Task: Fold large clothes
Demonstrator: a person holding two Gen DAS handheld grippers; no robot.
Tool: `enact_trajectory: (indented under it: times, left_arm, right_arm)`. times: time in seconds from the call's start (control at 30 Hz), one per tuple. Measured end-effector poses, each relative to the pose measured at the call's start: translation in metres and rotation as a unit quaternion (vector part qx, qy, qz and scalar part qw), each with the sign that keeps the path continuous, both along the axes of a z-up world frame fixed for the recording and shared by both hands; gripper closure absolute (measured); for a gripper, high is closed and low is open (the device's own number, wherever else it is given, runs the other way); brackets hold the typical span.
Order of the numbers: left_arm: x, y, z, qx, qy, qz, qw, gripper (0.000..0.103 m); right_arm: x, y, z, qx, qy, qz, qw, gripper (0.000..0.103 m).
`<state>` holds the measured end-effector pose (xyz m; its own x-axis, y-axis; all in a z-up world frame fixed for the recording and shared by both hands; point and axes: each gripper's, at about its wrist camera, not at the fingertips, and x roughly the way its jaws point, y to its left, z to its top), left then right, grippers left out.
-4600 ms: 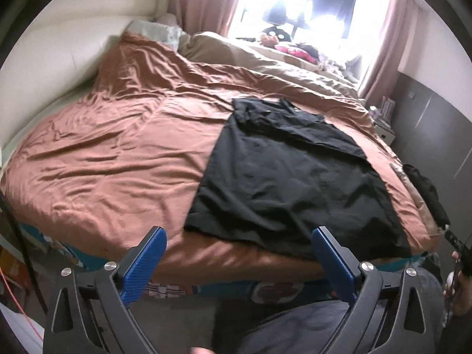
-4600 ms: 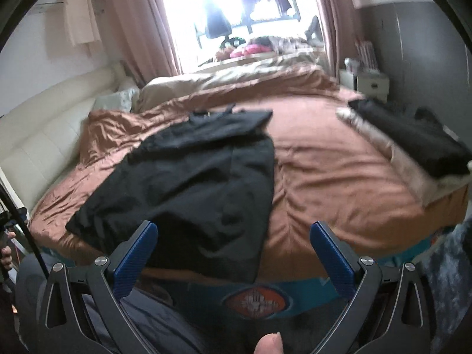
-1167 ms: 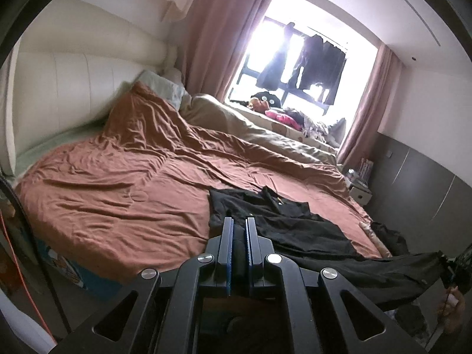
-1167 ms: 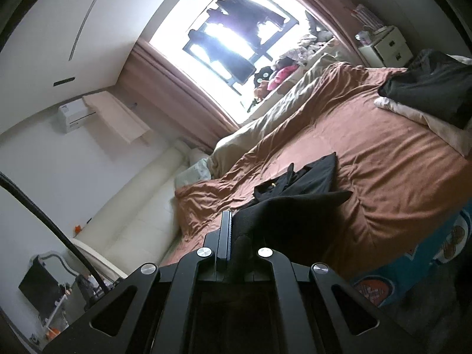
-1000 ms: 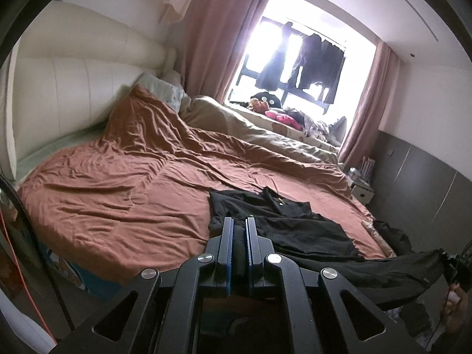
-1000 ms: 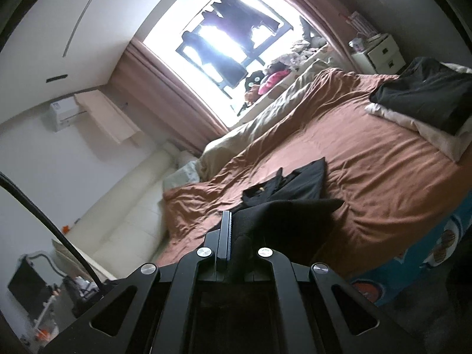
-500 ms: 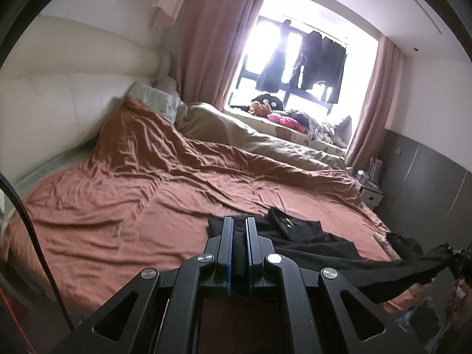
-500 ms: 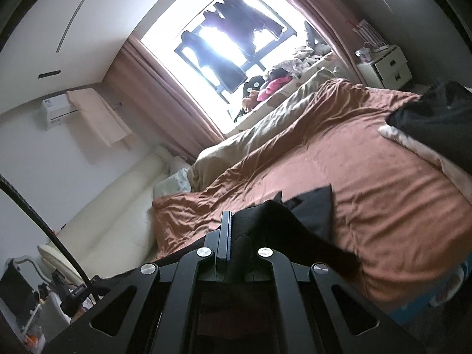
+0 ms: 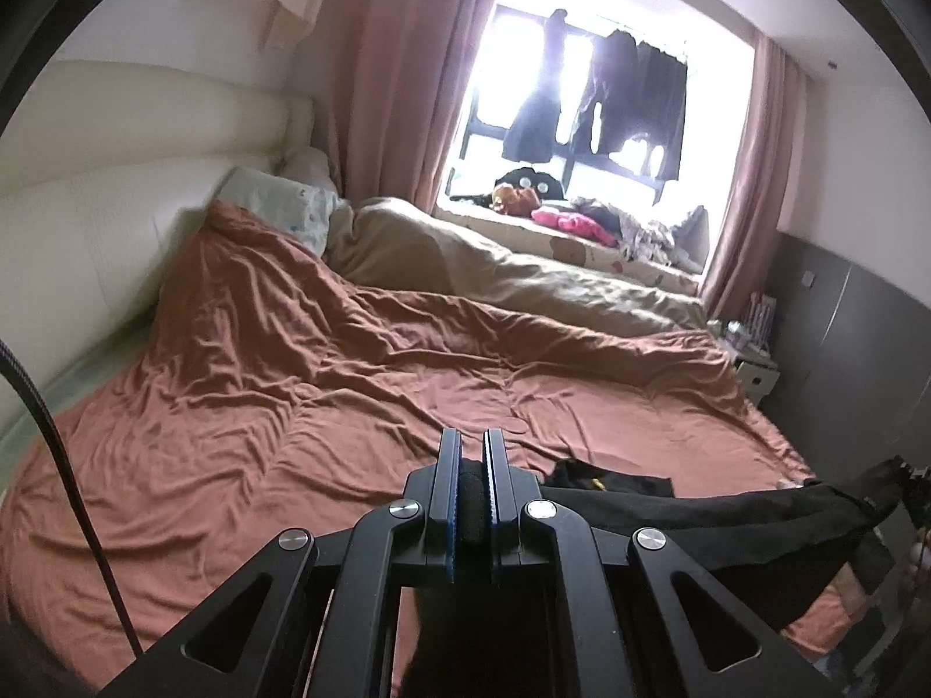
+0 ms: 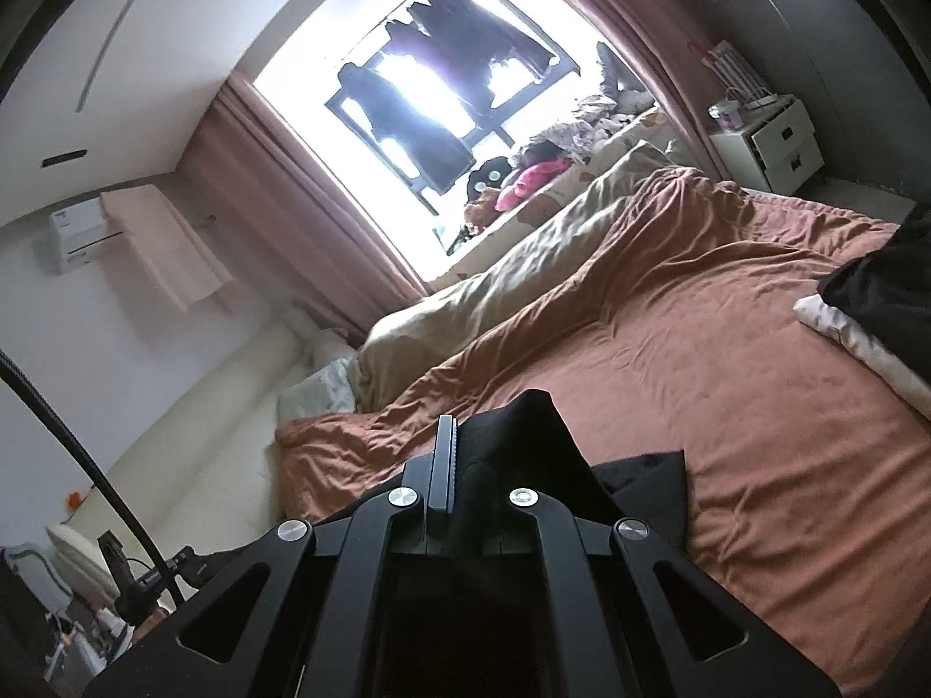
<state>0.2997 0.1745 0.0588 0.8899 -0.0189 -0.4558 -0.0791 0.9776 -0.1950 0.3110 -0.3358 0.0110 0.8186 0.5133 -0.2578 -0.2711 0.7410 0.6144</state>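
Observation:
The black garment [image 9: 727,517] is stretched in the air between both grippers, above the brown bedspread [image 9: 302,401]. My left gripper [image 9: 471,453] is shut on one corner of its hem, dark cloth showing between the blue pads. The cloth runs right to my right gripper [image 9: 905,480], small at the frame's right edge. In the right wrist view my right gripper [image 10: 459,442] is shut on the other corner, a black fold [image 10: 523,442] standing up past the fingers. The collar end [image 9: 605,480] still lies on the bed.
A beige duvet [image 9: 512,273] and a pillow [image 9: 279,209] lie at the far side by the window. A folded black and white pile [image 10: 873,302] rests on the bed's right side. A white nightstand [image 10: 768,145] stands by the dark wall. A cream headboard [image 9: 87,186] lines the left.
Both grippers have carried the lifted hem forward over the bed and a little higher. Less of the garment lies flat; its lower part now hangs over the upper part.

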Motion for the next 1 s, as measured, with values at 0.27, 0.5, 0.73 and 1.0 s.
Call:
enact_trajectory:
  times: [0.27, 0.5, 0.73, 1.0]
  left_arm:
    - [0.083, 0.002, -0.047, 0.011, 0.045, 0.002, 0.9989, 0.095]
    - [0.142, 0.008, -0.112, 0.008, 0.104, 0.002, 0.9946, 0.095]
    - [0.183, 0.012, -0.166, 0.009, 0.143, 0.002, 0.9896, 0.095]
    - [0.214, 0.009, -0.188, 0.022, 0.162, 0.020, 0.9863, 0.091]
  right_arm:
    - [0.075, 0.034, -0.019, -0.042, 0.044, -0.013, 0.998, 0.103]
    - [0.131, 0.066, -0.041, -0.081, 0.078, -0.019, 0.993, 0.103]
    - [0.169, 0.088, -0.064, -0.111, 0.116, -0.019, 0.987, 0.102]
    - [0.195, 0.103, -0.058, -0.129, 0.134, -0.017, 0.982, 0.102]
